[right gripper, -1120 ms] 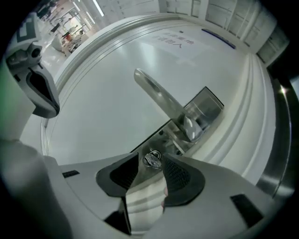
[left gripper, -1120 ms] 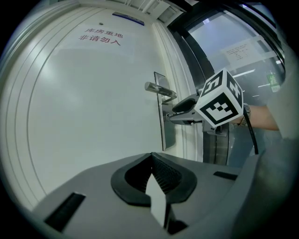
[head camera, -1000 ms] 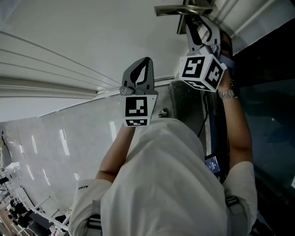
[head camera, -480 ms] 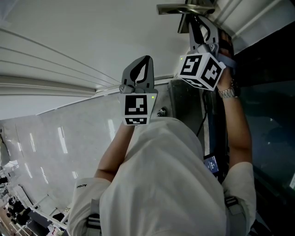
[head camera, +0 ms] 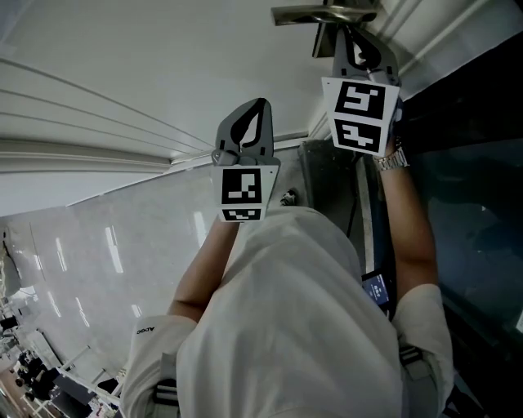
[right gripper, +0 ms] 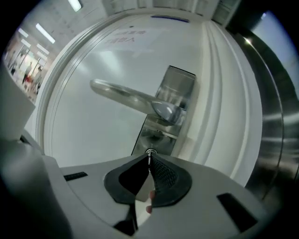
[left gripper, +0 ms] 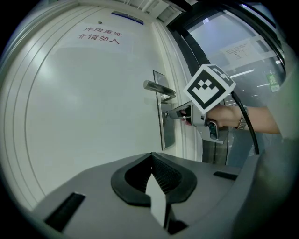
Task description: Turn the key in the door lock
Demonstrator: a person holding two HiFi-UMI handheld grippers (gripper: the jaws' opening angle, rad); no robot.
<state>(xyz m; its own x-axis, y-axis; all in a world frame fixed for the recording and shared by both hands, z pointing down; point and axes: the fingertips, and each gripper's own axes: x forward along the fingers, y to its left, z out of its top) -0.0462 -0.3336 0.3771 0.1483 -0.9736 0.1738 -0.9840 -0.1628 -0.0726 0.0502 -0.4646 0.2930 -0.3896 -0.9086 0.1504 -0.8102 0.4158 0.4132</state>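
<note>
On the white door (left gripper: 84,107), a steel lever handle (right gripper: 135,100) sits on a long lock plate (left gripper: 166,135). The keyhole lies below the handle. My right gripper (right gripper: 149,158) points at the keyhole, its jaws closing with the key (right gripper: 150,152) pinched between the tips; only a sliver of metal shows. In the head view the right gripper (head camera: 346,34) reaches up under the handle (head camera: 315,14). The left gripper view has the right gripper (left gripper: 172,113) touching the plate. My left gripper (head camera: 262,104) hangs to the left, away from the lock, shut on nothing.
A red printed sign (left gripper: 98,36) is high on the door. To the right stand a steel door frame (right gripper: 275,130) and a dark glass panel (head camera: 474,163). A black cable (left gripper: 247,128) trails from the right gripper. The person's white hood (head camera: 302,326) fills the lower head view.
The right gripper has rolled at the lock, so one flat face of its marker cube now faces the head camera. Its jaws have drawn together. The left gripper has kept still.
</note>
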